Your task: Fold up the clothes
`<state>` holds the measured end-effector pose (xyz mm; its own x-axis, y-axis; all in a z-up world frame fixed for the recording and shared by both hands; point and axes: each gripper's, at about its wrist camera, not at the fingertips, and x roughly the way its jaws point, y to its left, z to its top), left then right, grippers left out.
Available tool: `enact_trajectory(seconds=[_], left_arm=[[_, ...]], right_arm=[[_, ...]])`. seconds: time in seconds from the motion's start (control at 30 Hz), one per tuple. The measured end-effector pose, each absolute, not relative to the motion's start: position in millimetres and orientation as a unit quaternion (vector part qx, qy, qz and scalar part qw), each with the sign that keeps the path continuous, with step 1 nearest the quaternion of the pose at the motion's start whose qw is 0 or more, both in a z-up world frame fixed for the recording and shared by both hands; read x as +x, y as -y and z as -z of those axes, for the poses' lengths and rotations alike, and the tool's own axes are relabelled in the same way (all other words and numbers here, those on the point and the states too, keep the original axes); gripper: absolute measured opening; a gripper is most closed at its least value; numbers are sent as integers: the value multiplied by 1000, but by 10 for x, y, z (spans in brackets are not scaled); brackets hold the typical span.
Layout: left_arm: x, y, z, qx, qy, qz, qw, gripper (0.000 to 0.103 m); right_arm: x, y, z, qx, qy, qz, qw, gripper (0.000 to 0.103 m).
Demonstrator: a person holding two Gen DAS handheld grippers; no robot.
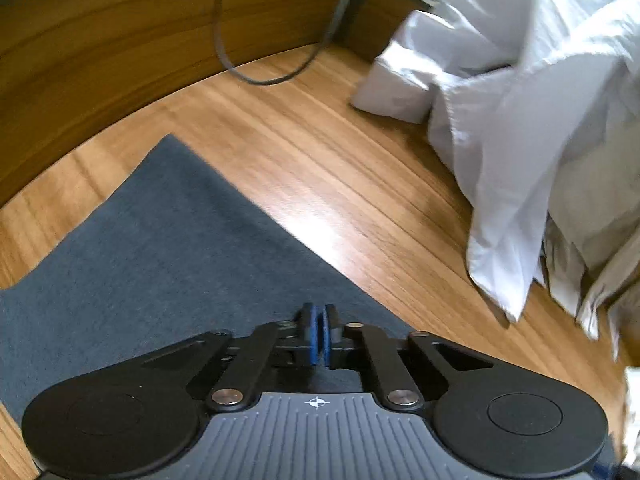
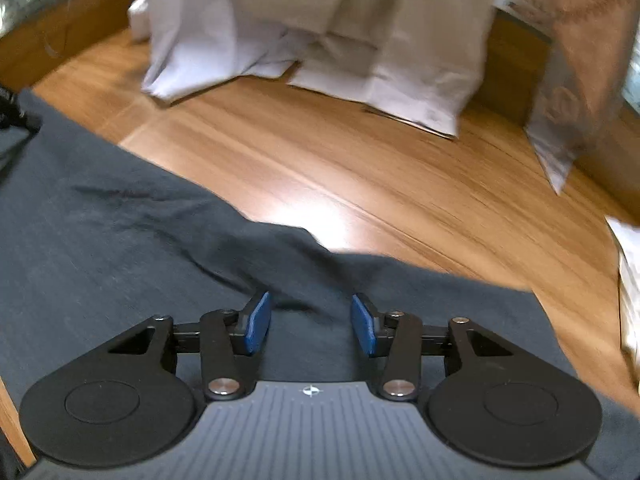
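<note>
A dark grey garment lies flat on the wooden table, one corner pointing away from me. My left gripper hovers over its near edge with the blue pads pressed together; no cloth shows between them. In the right wrist view the same garment spreads across the lower half with a wrinkled ridge running toward my right gripper. That gripper is open, its blue pads wide apart just above the fabric, with nothing held.
A heap of white clothes fills the right side, and also shows at the far edge in the right wrist view. A black cable loops at the back near a wooden wall. A translucent patterned bag hangs at the right. Bare table lies between.
</note>
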<state>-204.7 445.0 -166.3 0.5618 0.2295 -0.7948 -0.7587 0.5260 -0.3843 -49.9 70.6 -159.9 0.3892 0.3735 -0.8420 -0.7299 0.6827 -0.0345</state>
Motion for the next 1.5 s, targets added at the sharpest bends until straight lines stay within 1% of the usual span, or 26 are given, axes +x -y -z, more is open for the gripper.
enact_trajectory(seconds=[0.03, 0.1, 0.13, 0.23, 0.57, 0.7, 0.77, 0.8, 0.83, 0.97, 1.1, 1.17, 1.33, 1.5], left_arm=[[-2054, -4457, 1664, -378, -351, -308, 800, 4], [-2054, -4456, 1662, -374, -352, -306, 802, 4], [-2048, -4450, 1660, -369, -353, -306, 803, 4], [-2052, -4443, 1663, -368, -352, -308, 804, 4], [-1979, -4383, 1645, -345, -363, -325, 803, 4], [-1967, -4321, 1609, -333, -364, -339, 801, 4], [-1973, -4284, 1569, -328, -365, -345, 800, 13], [-1975, -4266, 1550, -326, -365, -348, 800, 31], [-1978, -4247, 1530, -323, -366, -351, 799, 43], [-2338, -4164, 1418, -329, -343, -372, 797, 44], [-2719, -4079, 1304, -335, -319, -394, 794, 50], [-2922, -4050, 1278, -337, -309, -409, 790, 50], [-3342, -4093, 1363, -335, -299, -464, 764, 50], [-3489, -4193, 1470, -341, -293, -478, 754, 50]], right_arm=[[-471, -586, 1613, -197, -440, -331, 811, 57], [-418, -346, 1612, -184, -454, -299, 819, 56], [-406, -231, 1609, -177, -460, -286, 822, 54], [-447, 113, 1594, -161, -475, -255, 827, 54], [-823, 1430, 1661, -122, -509, -141, 840, 54], [-922, 1719, 1667, -117, -511, -121, 843, 54], [-941, 1724, 1609, -117, -507, -123, 845, 52], [-950, 1694, 1549, -116, -500, -130, 848, 52], [-959, 1665, 1489, -114, -493, -138, 852, 52], [-964, 1501, 1211, -99, -462, -183, 862, 52], [-935, 1304, 979, -85, -450, -227, 860, 52], [-927, 1201, 898, -78, -448, -244, 857, 53], [-930, 982, 863, -64, -461, -265, 845, 53], [-1008, 777, 886, -75, -468, -274, 837, 53]])
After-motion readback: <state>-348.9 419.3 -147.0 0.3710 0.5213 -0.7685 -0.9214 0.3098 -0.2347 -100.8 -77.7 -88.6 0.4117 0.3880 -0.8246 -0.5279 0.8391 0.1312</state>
